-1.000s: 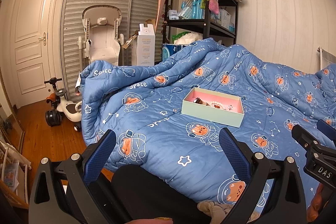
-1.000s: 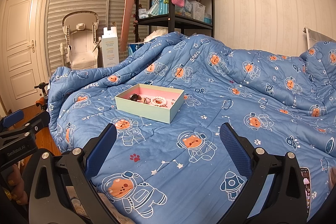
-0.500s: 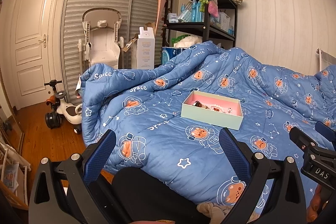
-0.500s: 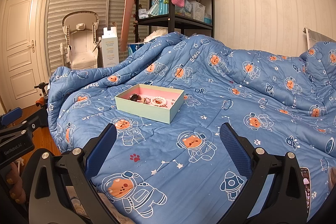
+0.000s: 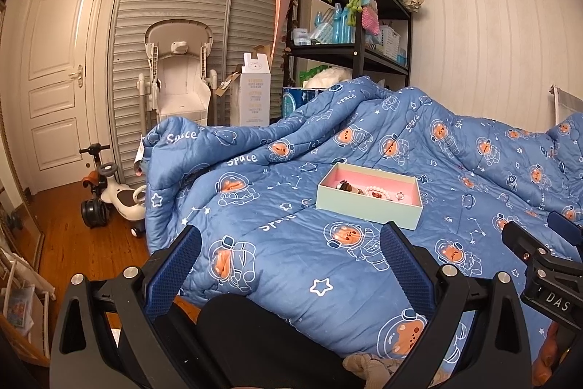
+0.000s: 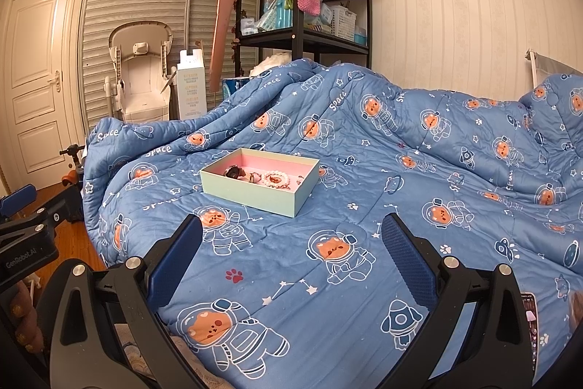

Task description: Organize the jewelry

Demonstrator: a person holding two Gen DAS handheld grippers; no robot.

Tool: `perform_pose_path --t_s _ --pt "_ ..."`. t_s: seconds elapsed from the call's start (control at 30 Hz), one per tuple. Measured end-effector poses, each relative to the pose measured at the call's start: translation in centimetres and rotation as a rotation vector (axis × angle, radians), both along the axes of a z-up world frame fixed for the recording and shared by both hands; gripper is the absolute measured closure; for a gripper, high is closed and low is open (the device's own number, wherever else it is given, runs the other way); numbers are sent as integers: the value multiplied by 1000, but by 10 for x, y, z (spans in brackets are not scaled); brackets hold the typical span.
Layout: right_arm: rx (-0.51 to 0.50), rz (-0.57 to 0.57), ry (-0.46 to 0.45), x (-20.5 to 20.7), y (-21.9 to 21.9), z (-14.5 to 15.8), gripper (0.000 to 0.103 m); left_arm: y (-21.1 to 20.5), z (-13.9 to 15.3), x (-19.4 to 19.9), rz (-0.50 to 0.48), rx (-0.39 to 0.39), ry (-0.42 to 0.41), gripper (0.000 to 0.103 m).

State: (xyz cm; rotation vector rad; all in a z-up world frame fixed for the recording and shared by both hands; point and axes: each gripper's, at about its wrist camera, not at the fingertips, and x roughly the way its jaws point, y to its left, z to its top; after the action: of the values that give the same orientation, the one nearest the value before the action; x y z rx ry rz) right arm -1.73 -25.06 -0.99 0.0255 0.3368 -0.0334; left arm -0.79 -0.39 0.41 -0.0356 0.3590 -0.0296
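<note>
"Space" on quilt (image 5: 277, 243); "GenRobot.AI" on claw (image 6: 22, 250)

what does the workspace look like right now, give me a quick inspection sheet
Surface: blue space-print quilt, rumpled, over a bed.
Job's things: open mint box with pink lining lies on the quilt; inside are a bead bracelet and a dark round piece, other small pieces too small to tell.
Clutter: nothing seen on the quilt beside the box.
Grippers: left gripper and right gripper both open and empty, short of the box.
Cables: nothing seen.
Surroundings: black shelf unit, white high chair, ride-on toy, white door.
</note>
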Motion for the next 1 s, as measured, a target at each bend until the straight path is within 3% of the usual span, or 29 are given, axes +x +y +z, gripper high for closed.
perform_pose_path --t_s 1.0 --pt "-5 1 0 -3 0 4 6 0 0 0 9 -1 -9 6"
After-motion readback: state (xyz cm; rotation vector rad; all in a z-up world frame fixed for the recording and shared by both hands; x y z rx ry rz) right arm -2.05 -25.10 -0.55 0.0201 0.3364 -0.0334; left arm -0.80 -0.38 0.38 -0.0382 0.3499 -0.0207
